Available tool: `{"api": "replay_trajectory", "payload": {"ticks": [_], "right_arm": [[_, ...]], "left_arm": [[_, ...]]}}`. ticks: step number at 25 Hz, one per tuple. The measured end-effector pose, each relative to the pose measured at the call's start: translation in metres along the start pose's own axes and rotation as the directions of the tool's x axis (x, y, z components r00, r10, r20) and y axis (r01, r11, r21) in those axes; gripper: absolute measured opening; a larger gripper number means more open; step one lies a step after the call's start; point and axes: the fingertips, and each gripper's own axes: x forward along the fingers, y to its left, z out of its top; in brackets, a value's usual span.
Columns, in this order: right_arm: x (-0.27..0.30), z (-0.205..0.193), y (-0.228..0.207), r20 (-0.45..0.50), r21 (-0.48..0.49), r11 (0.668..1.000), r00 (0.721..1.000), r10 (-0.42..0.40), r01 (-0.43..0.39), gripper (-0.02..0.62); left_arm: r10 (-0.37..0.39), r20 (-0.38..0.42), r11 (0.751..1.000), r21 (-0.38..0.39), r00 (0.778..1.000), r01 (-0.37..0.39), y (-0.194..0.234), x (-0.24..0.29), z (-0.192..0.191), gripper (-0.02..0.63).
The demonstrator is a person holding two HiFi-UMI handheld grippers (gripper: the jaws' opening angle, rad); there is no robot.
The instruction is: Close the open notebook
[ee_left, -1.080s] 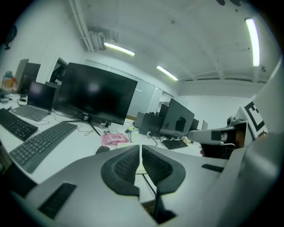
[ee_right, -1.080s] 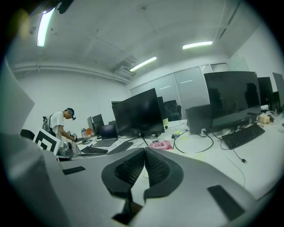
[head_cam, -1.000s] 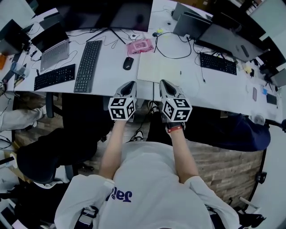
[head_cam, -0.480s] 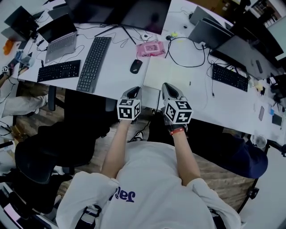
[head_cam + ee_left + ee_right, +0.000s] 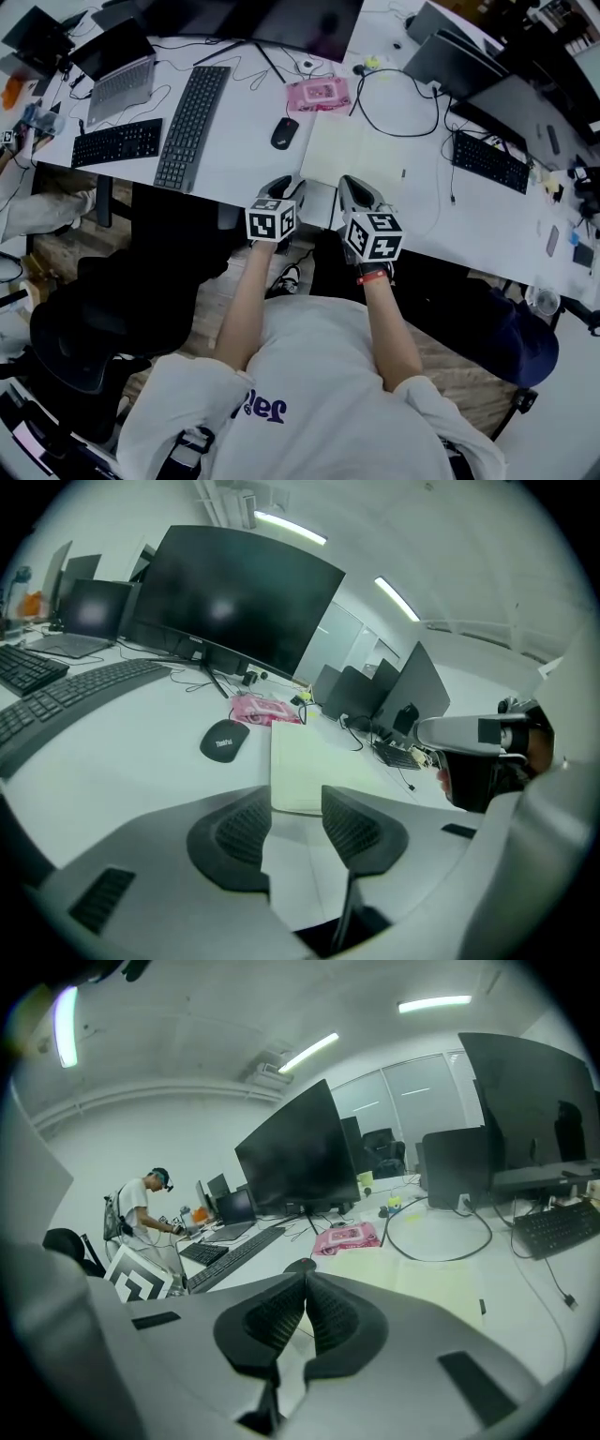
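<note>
The left gripper and right gripper sit side by side, close together, pointing far and slightly down. The left one's jaws are opening with nothing between them; the right one's jaws are together, empty. Both bare forearms reach forward; a red band circles the right wrist.

Person wears white blue-lettered T-shirt, red wristband; left gripper, right gripper grey.
</note>
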Motion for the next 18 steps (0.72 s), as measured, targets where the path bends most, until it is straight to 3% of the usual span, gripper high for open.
{"api": "replay_trajectory", "payload": {"ticks": [7,18], "right_arm": [[0.005,-0.003,-0.014,-0.014,0.016,1.0,1.0,-0.008,0.008,0.002],[0.01,-0.006,-0.025,-0.029,0.034,0.999,0.999,-0.012,0.013,0.002]], "left_arm": [[-0.041,-0.082,0.999,-0.002,0.996,0.041,0.002,0.027,-0.008,0.238],[-0.051,-0.152,0.998,-0.056,0.987,0.043,0.011,0.049,-0.008,0.249]]}}
